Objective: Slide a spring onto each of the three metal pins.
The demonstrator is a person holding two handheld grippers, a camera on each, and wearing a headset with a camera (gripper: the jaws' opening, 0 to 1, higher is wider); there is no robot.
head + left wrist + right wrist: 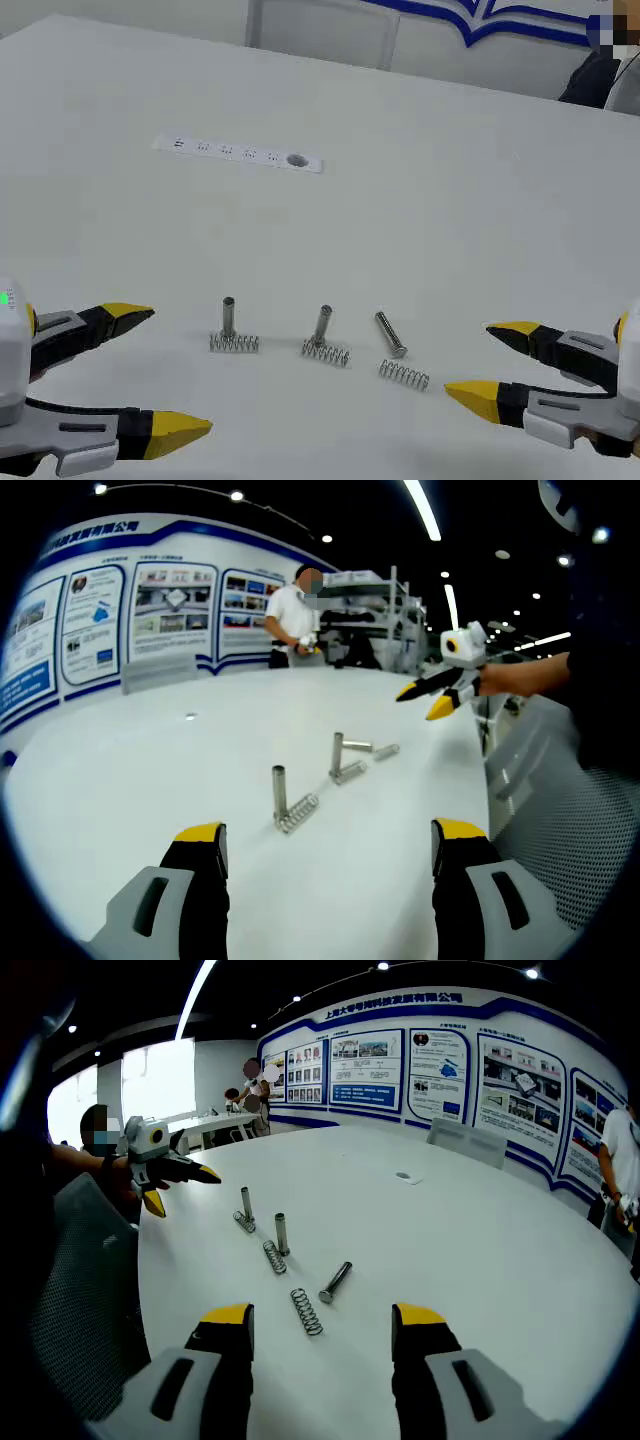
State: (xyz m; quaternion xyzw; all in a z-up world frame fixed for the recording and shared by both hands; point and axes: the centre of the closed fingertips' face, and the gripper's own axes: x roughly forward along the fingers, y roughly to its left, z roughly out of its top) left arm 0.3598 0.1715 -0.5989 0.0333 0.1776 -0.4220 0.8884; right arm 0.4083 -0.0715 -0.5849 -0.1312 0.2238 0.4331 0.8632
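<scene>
Three metal pins stand in a row on the white table (420, 200). The left pin (228, 317) and the middle pin (323, 325) are upright; the right pin (389, 333) lies on its side. A loose spring lies in front of each: left spring (234, 343), middle spring (326, 351), right spring (404, 374). My left gripper (168, 370) is open at the bottom left, well short of the left pin (279, 791). My right gripper (480, 360) is open at the bottom right, a little right of the lying pin (335, 1281) and its spring (307, 1311). Neither holds anything.
A white power strip (240, 153) is set in the table farther back. A chair (320, 30) stands at the far edge. A person (292, 625) stands beyond the table, and another sits at the far right (600, 75).
</scene>
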